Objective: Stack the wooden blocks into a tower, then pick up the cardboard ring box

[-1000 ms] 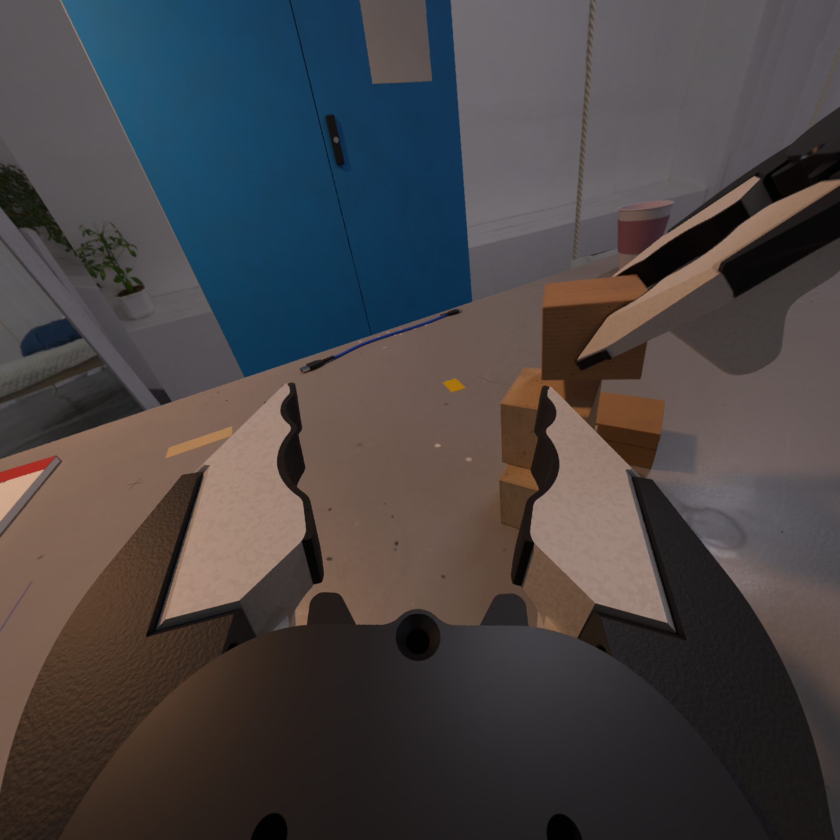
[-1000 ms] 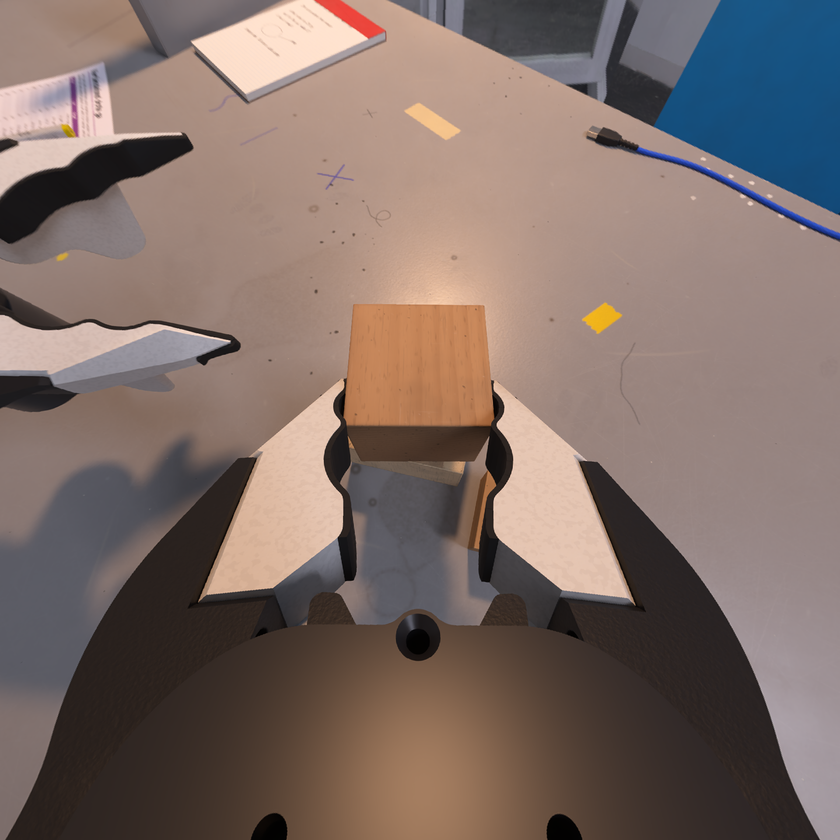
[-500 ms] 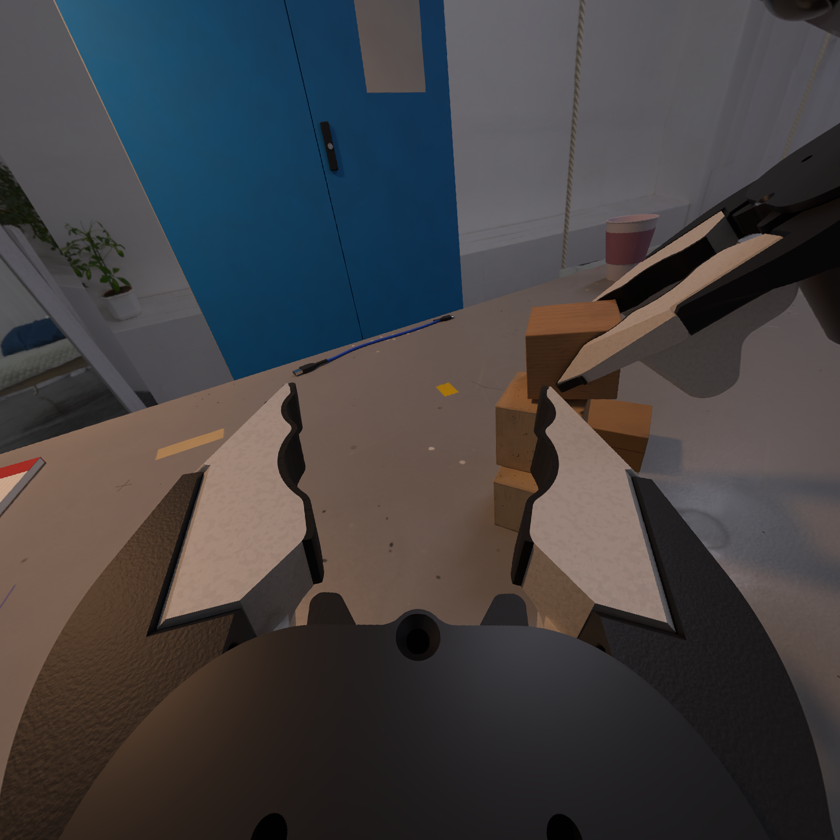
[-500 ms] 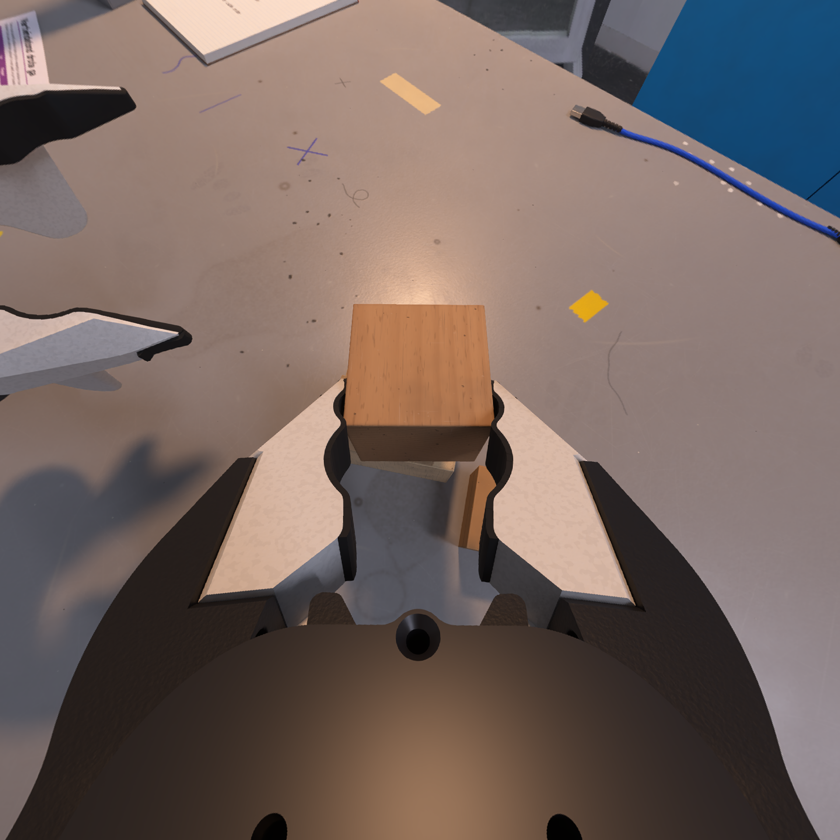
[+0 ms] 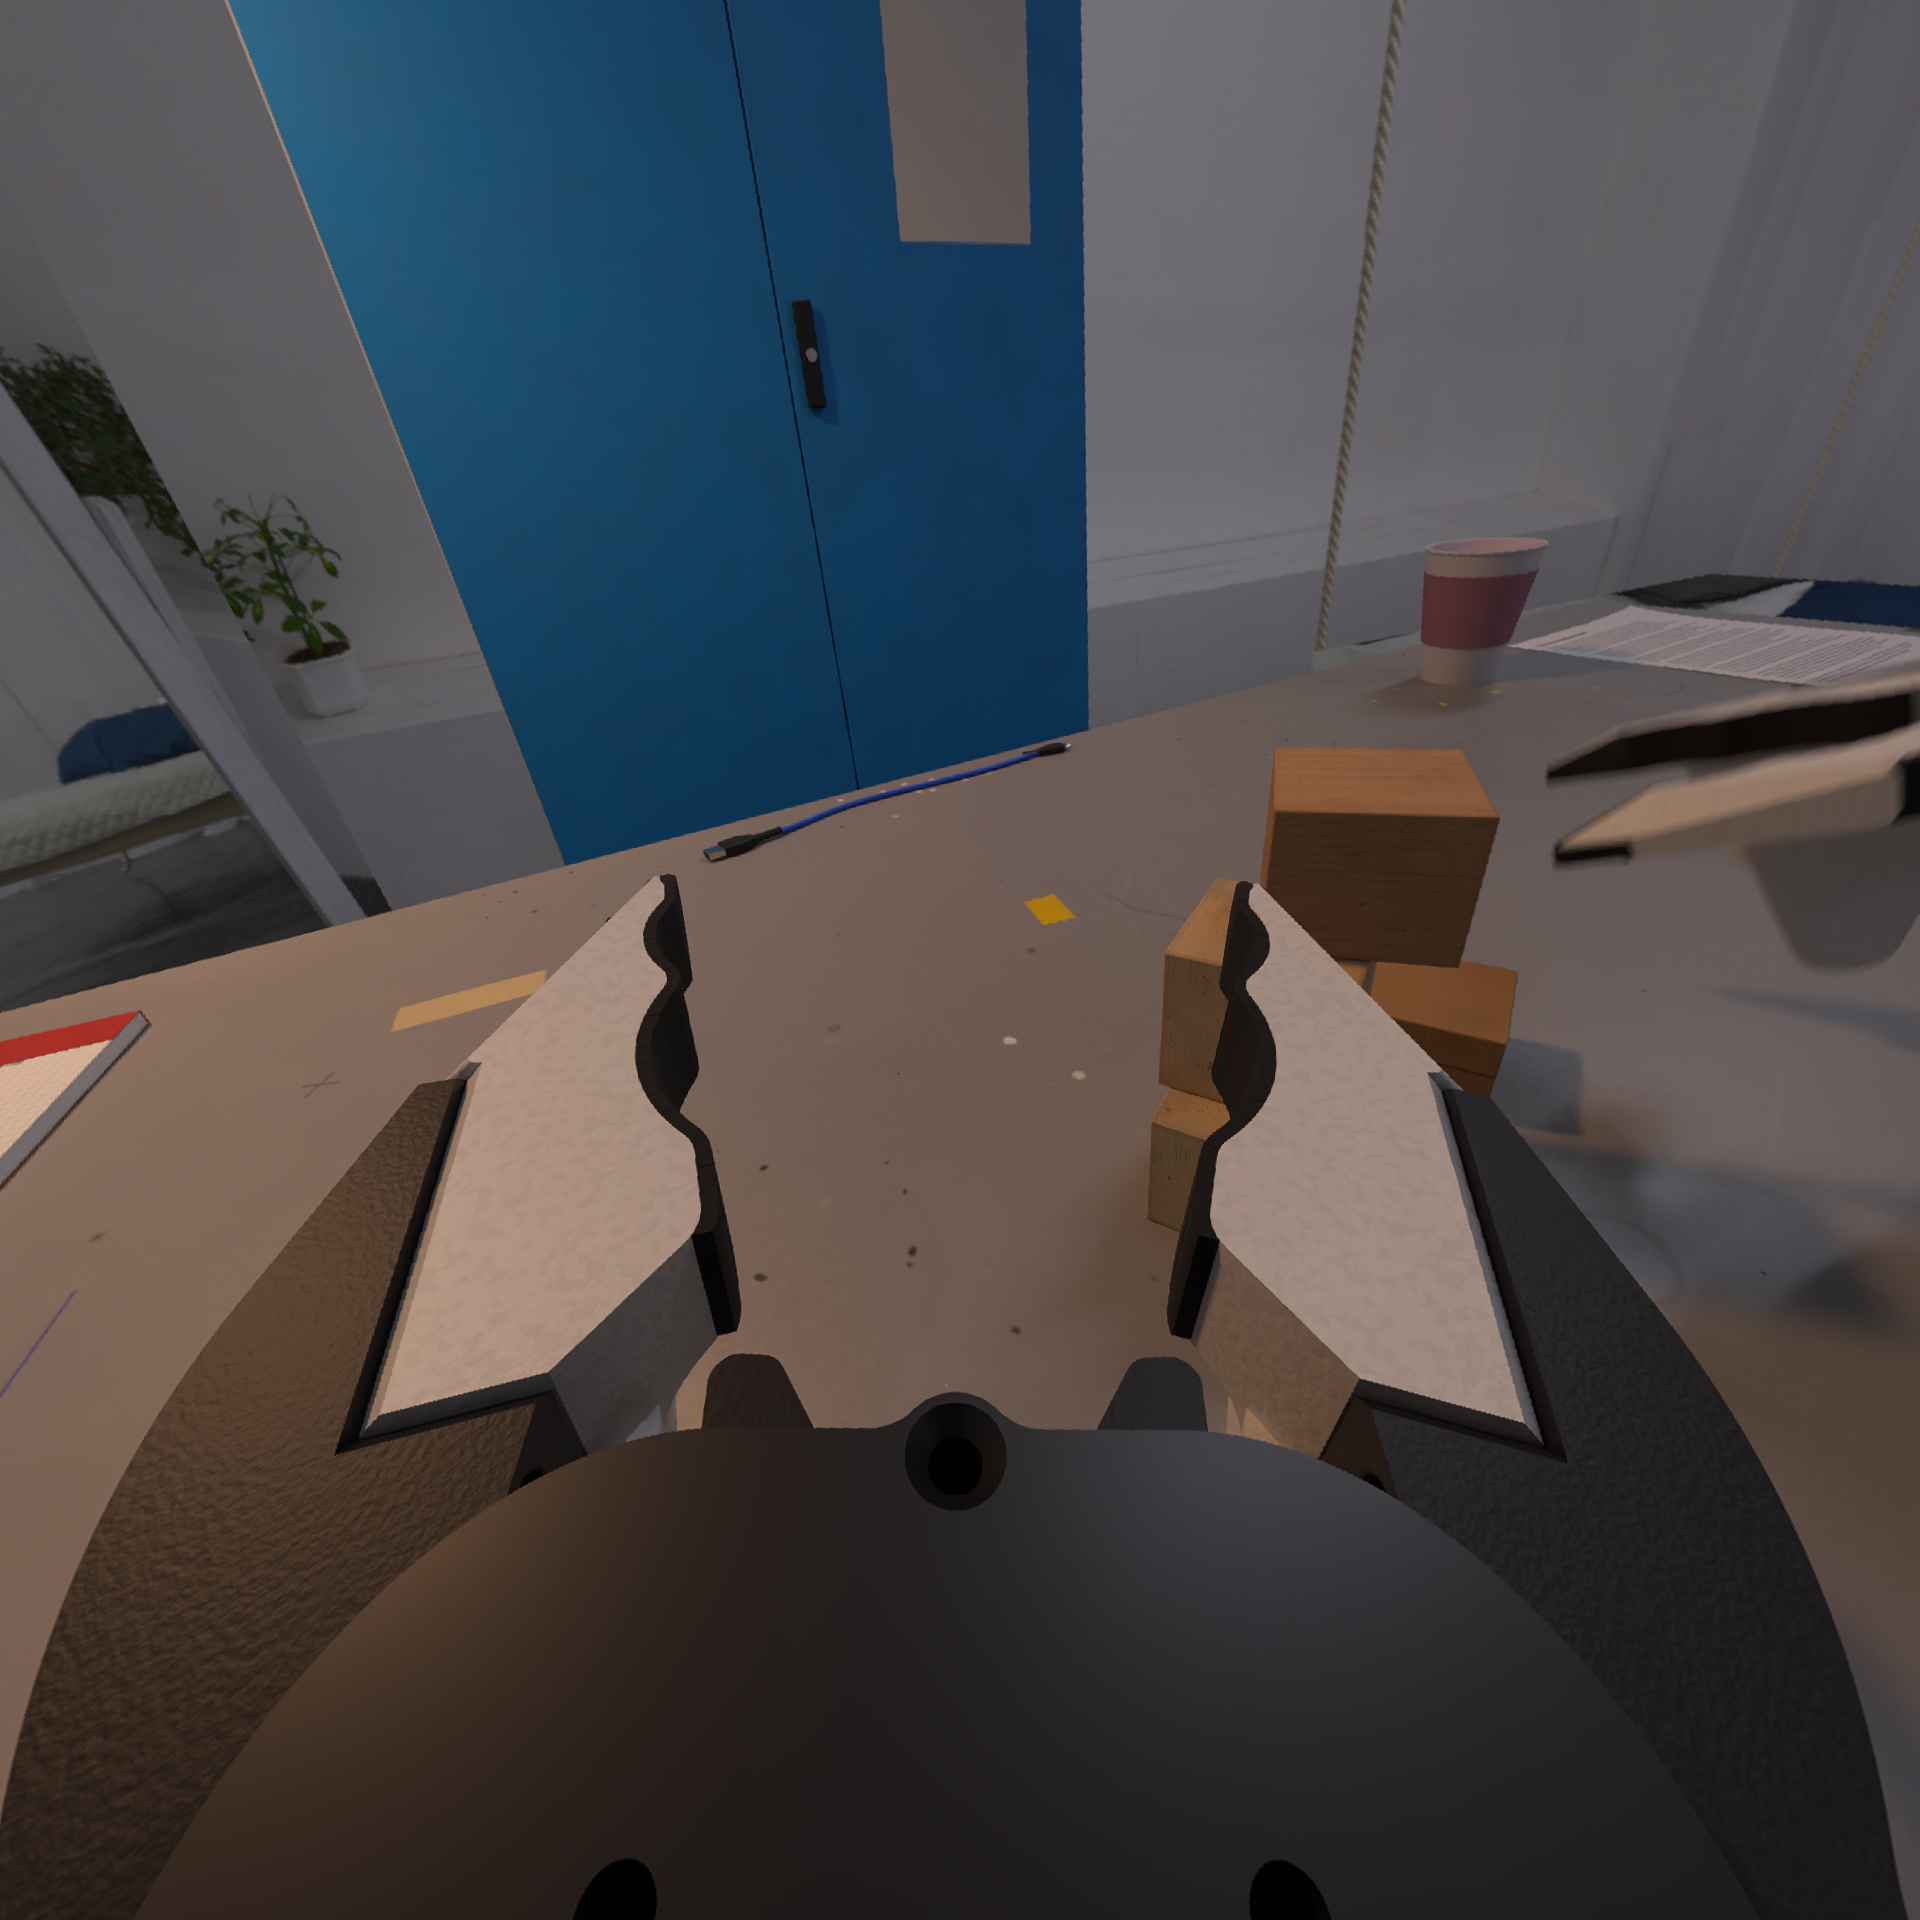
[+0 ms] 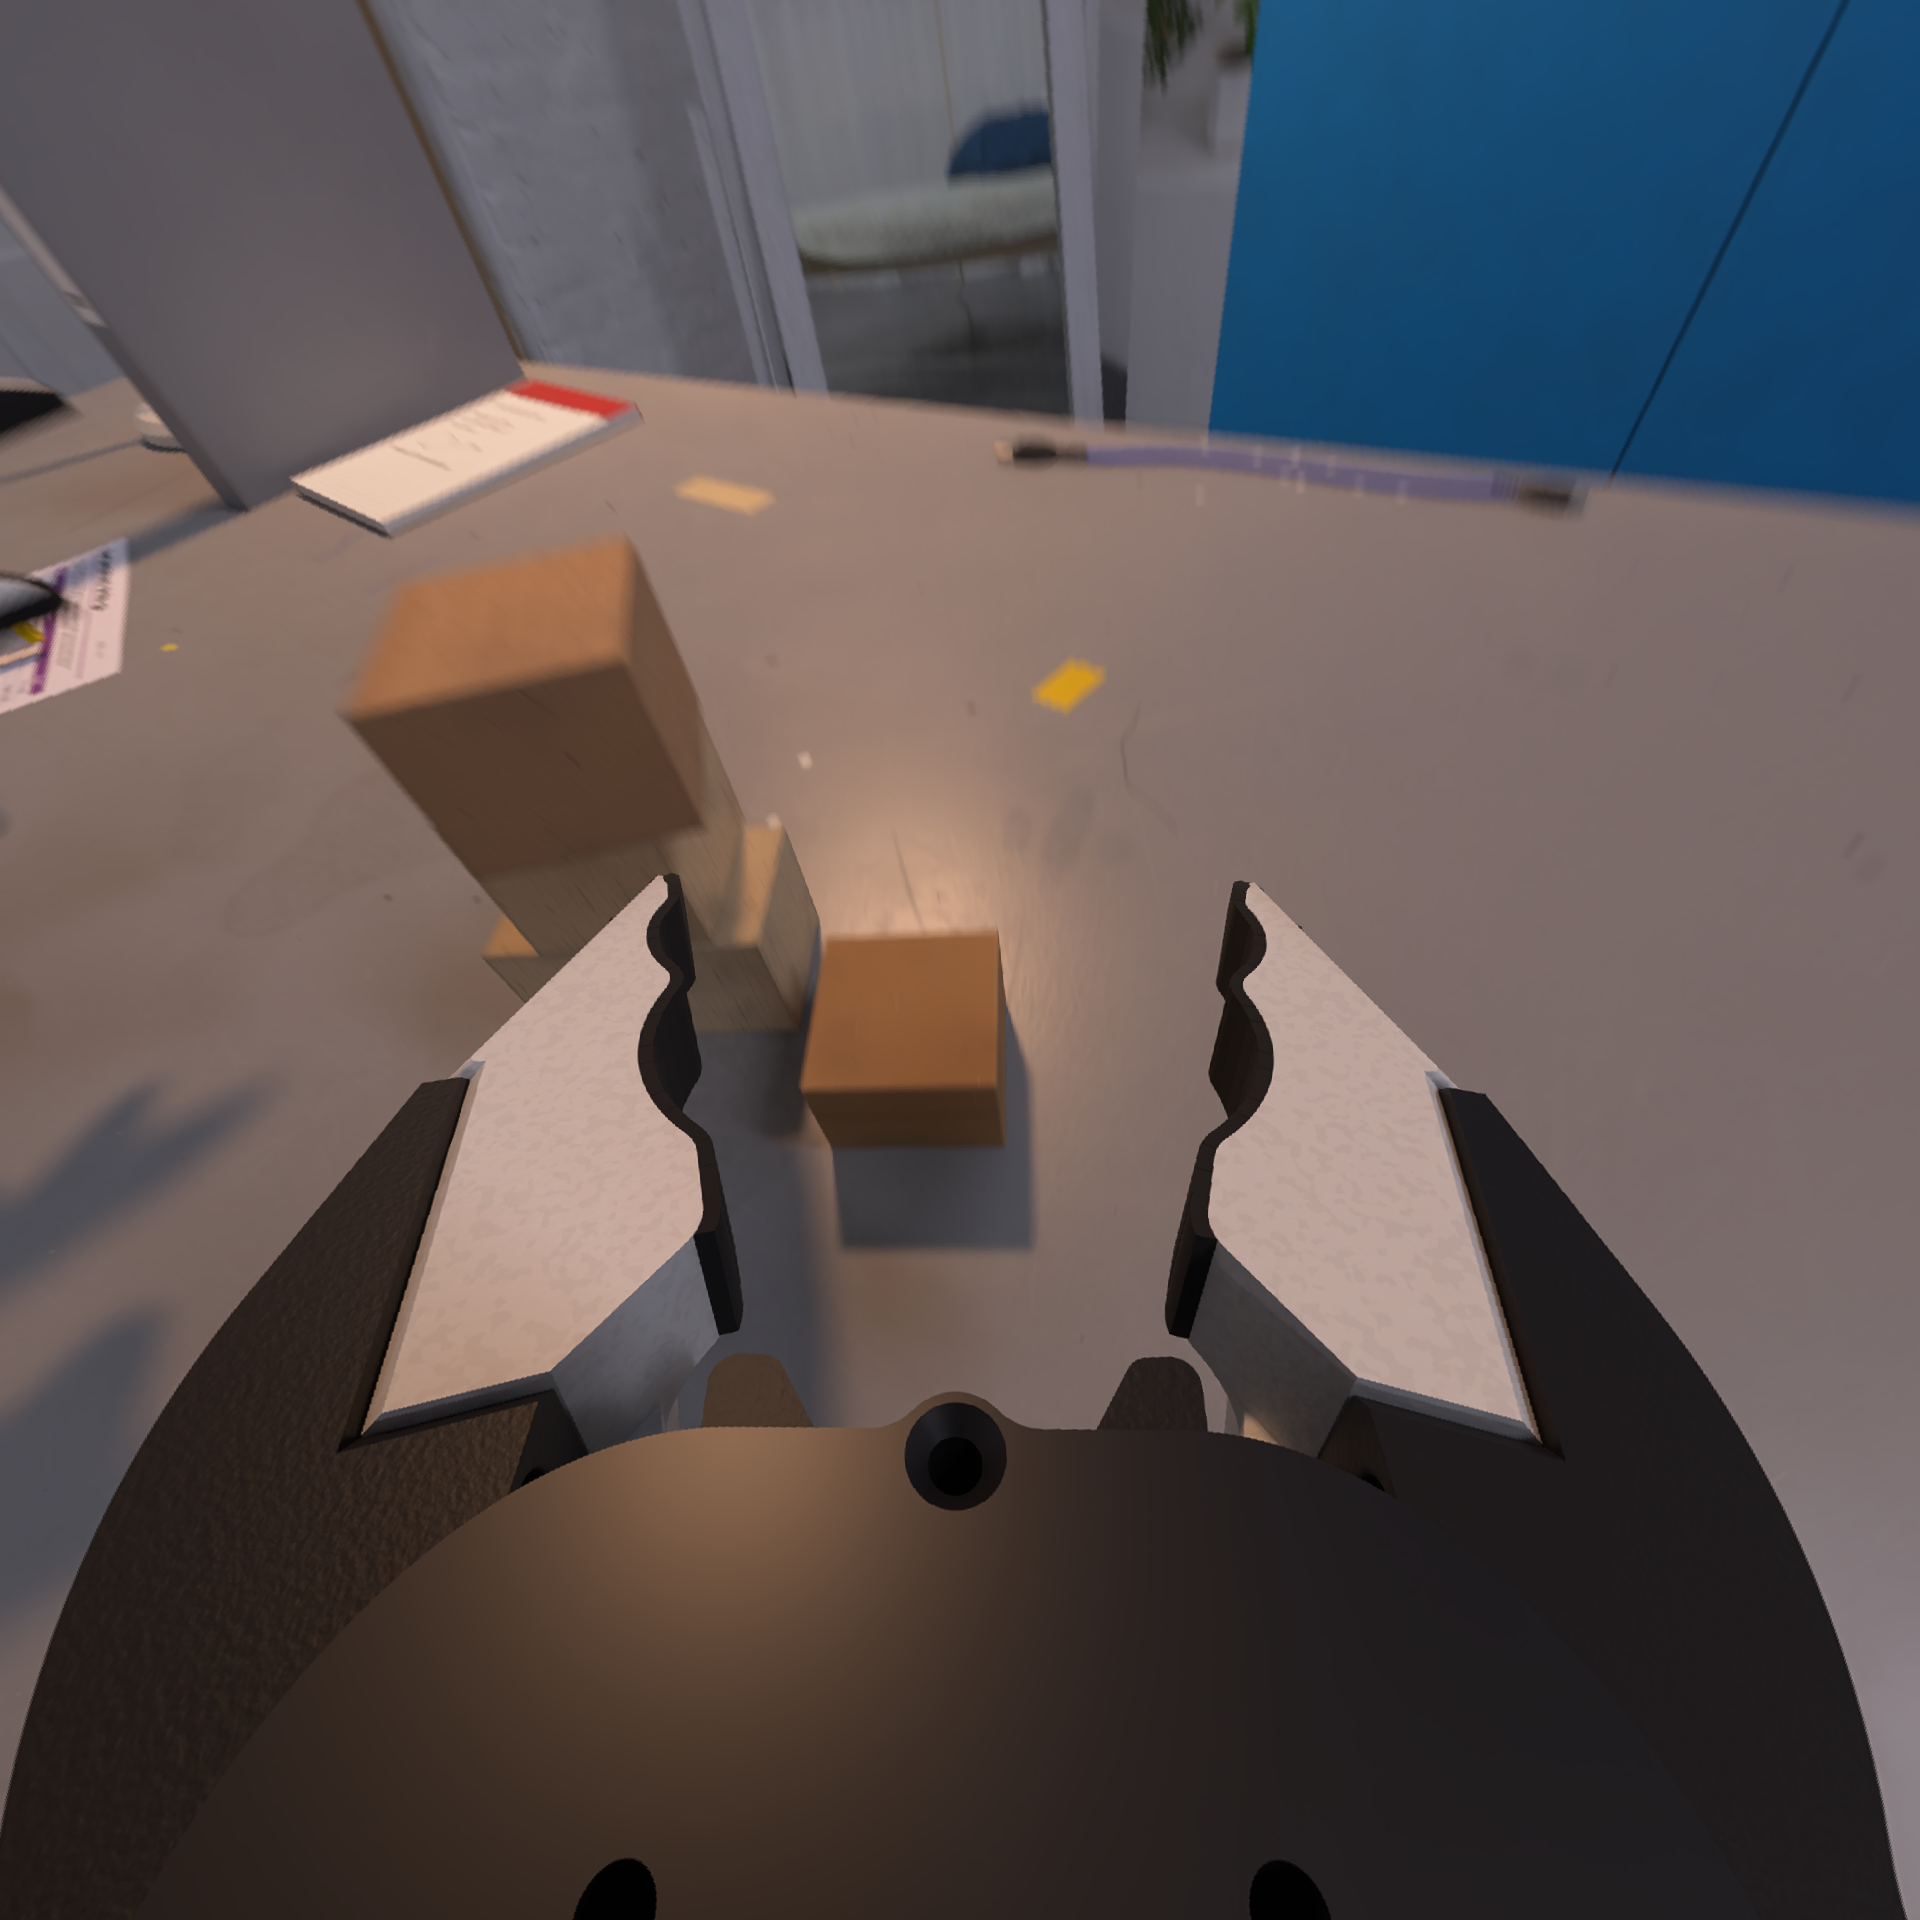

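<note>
Three wooden blocks stand stacked on the grey table. The darker top block (image 5: 1377,852) sits offset on a paler middle block (image 5: 1193,987), above a small bottom block (image 5: 1177,1158). The stack stands just right of my left gripper (image 5: 956,894), which is open and empty. The cardboard ring box (image 5: 1444,1013) sits on the table right beside the stack. My right gripper (image 5: 1555,814) is open and clear of the top block. In the blurred right wrist view, the right gripper (image 6: 956,894) is open, the ring box (image 6: 904,1029) lies ahead between its fingers, and the stack's top block (image 6: 520,707) is at left.
A blue cable (image 5: 883,800) lies near the table's far edge. A pink cup (image 5: 1475,608) and printed papers (image 5: 1714,644) are at the far right. A red-edged notepad (image 6: 468,457) and a grey panel (image 6: 260,260) stand beyond the stack. A yellow tape mark (image 5: 1049,909) is mid-table.
My right gripper has opened and let go of the top block, which stays on the stack. It has drawn back and now faces the ring box. The left gripper has barely moved.
</note>
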